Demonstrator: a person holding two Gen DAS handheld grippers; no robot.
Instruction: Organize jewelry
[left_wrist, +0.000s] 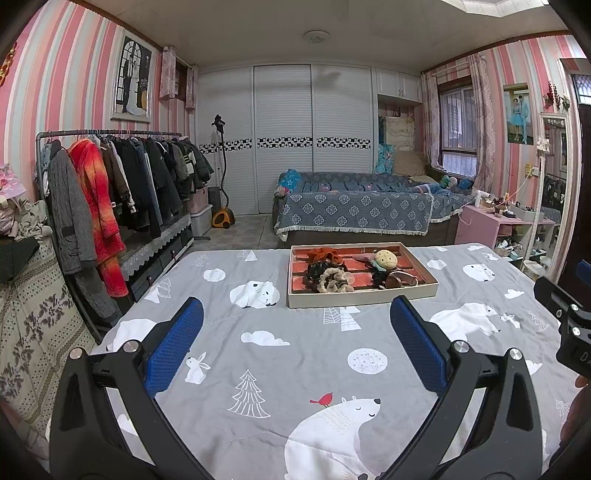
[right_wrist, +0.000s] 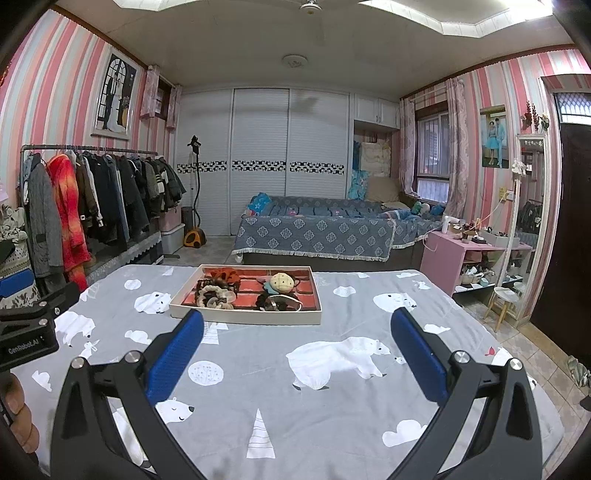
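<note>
The left gripper hangs low over the bed with its blue-padded fingers spread wide and nothing between them. The right gripper is the same, fingers wide and empty, above the polar-bear bedspread. Ahead of both, well apart from the fingertips, lies a shallow white jewelry tray with a red slotted lining. From the left wrist view it sits slightly right of centre; from the right wrist view it sits left of centre. Inside lie scrunchies, brown and beige on the left side, and a round yellow plush hair piece toward the right.
</note>
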